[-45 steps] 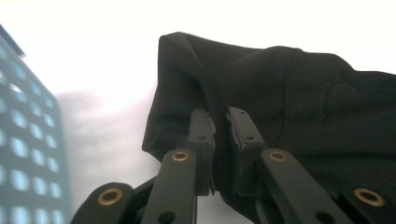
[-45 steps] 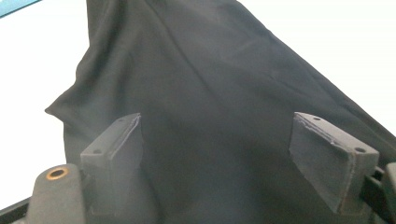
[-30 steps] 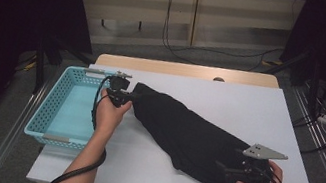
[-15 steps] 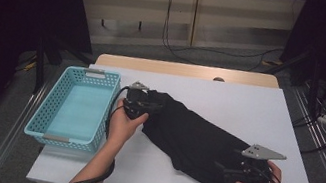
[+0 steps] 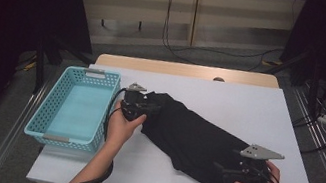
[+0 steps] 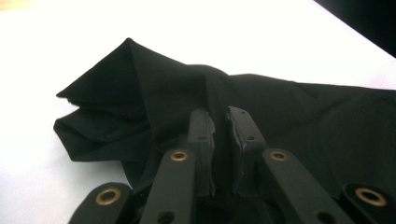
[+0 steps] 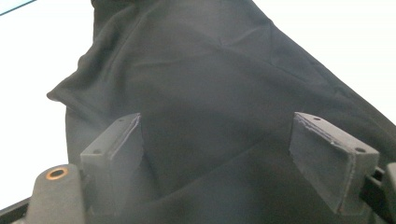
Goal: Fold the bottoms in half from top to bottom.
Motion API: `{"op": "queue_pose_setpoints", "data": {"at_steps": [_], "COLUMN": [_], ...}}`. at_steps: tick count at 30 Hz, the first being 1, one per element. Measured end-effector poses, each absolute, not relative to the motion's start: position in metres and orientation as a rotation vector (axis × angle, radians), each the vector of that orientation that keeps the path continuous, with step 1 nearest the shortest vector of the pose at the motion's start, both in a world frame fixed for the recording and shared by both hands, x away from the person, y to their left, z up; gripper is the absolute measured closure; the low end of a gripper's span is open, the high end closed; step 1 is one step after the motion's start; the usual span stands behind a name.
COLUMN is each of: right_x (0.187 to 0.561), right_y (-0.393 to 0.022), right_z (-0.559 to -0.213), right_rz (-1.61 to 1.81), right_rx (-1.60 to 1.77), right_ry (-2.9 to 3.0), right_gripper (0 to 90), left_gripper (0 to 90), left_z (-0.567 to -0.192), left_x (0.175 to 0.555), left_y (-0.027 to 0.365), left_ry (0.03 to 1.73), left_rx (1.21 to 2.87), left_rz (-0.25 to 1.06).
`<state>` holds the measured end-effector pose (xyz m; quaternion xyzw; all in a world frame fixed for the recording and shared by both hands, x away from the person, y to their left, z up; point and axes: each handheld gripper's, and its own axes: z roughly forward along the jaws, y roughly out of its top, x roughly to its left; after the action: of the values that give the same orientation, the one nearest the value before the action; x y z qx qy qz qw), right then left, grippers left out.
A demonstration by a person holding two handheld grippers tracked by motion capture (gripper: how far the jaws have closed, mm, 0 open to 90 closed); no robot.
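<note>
- white table [image 5: 259,108]: black cloth [image 5: 193,137] lies beside basket [image 5: 72,106].
- my left gripper [image 5: 141,104] clamps a cloth fold; right gripper [image 5: 231,169] gapes over the other end.
- step: folding; next, carry the fold across.

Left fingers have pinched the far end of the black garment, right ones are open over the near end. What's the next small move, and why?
Probably close the right gripper on the cloth beneath it. The left gripper is clamped on a fold of the black garment, while the right one's fingers stand wide apart over the other end, so that end is not gripped.
</note>
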<state>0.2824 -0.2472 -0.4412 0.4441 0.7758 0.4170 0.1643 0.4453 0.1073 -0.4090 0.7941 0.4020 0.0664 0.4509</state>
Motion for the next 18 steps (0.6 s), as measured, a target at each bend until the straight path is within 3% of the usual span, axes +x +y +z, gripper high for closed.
{"op": "queue_pose_setpoints", "data": {"at_steps": [12, 18], "right_x": [0.282, 0.282], "right_y": [-0.247, -0.246], "right_z": [-0.442, -0.442], "right_rz": [1.187, 1.181], "right_rx": [1.262, 1.254], "right_ry": [2.217, 2.225], "right_gripper": [18.1, 18.1], "left_gripper": [81.1, 80.6], "left_z": [-0.406, -0.421], "left_x": [0.411, 0.407], "left_y": [0.058, 0.051], "left_ry": [0.75, 0.741], "left_rx": [2.059, 2.095], "left_rz": [-0.007, -0.075]}}
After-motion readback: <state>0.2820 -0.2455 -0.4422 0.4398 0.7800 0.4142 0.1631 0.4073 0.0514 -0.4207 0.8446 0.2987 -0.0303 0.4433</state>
